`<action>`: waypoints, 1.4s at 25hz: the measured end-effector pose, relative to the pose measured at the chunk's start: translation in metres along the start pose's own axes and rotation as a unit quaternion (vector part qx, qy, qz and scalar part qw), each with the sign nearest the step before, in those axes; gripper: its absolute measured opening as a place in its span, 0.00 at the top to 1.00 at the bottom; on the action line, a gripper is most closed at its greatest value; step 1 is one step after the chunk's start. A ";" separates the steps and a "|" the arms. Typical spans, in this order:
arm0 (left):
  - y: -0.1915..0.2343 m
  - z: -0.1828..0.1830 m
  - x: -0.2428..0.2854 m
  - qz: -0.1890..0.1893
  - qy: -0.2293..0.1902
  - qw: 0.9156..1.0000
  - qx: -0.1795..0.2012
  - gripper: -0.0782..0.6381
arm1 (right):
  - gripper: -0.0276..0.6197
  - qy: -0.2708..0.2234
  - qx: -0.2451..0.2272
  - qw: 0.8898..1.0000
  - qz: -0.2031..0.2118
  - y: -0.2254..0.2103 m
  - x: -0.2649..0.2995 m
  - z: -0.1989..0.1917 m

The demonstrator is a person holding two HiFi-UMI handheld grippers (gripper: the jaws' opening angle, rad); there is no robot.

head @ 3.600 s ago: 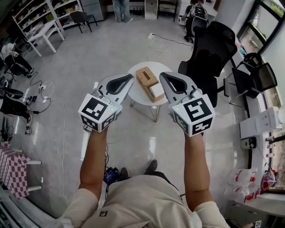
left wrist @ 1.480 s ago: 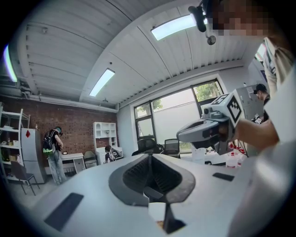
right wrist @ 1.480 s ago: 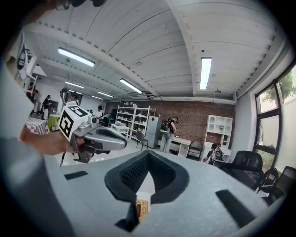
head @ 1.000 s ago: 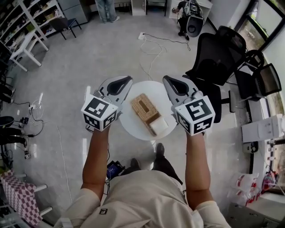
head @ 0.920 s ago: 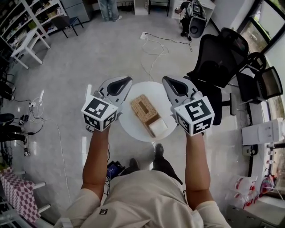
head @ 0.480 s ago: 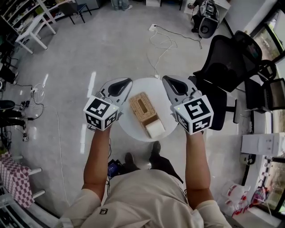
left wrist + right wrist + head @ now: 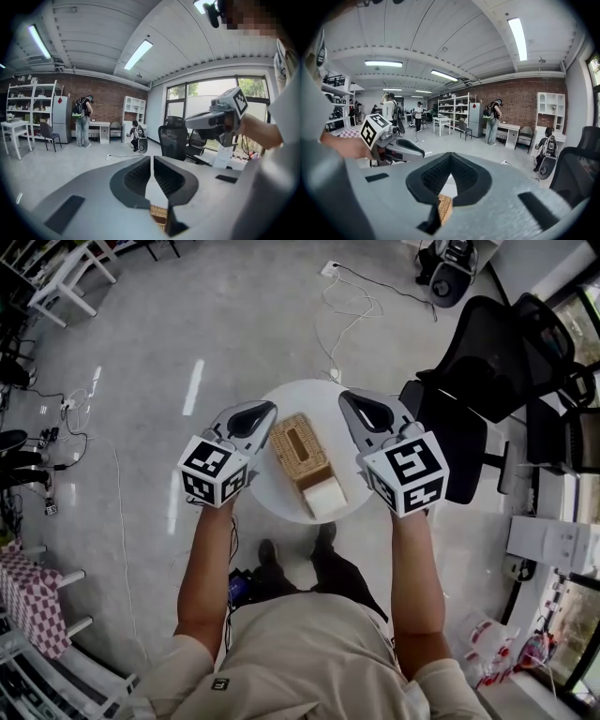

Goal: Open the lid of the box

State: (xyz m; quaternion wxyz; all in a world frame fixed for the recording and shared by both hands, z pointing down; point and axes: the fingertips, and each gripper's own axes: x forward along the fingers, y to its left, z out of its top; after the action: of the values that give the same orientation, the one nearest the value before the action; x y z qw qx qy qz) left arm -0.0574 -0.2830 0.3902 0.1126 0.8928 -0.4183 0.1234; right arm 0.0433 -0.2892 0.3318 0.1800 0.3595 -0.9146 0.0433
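Observation:
A woven wicker box with a slot in its lid lies on a small round white table. A white block sits at the box's near end. My left gripper hangs above the table's left edge, beside the box, shut and empty. My right gripper hangs above the table's right side, also shut with nothing in it. In the left gripper view the closed jaws hide all but a sliver of the box. The right gripper view shows the same under its jaws: a strip of wicker.
A black office chair stands right behind the table's right side. Cables trail over the grey floor beyond it. A checkered cloth is at far left. People stand at shelves and desks far across the room.
The table and box have drawn nearer and now lie directly between the two grippers, where earlier they were ahead of them. Both grippers stay shut and level.

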 end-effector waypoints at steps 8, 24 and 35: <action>0.005 -0.051 0.005 0.006 0.025 0.999 -0.032 0.86 | 0.97 0.021 0.010 1.000 0.011 0.009 0.018 -0.037; 0.019 -0.164 0.029 0.014 0.086 0.989 -0.118 0.86 | 0.97 0.066 0.033 0.997 0.030 0.016 0.046 -0.108; 0.024 -0.235 0.038 0.025 0.120 0.978 -0.169 0.85 | 0.97 0.088 0.040 0.995 0.035 0.020 0.061 -0.140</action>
State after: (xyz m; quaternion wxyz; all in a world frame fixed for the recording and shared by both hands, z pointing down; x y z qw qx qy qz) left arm -0.0820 -0.2539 0.6266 0.3078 0.8289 -0.4387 0.1602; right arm 0.0305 -0.2843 0.4851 0.2434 0.3290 -0.9048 0.1179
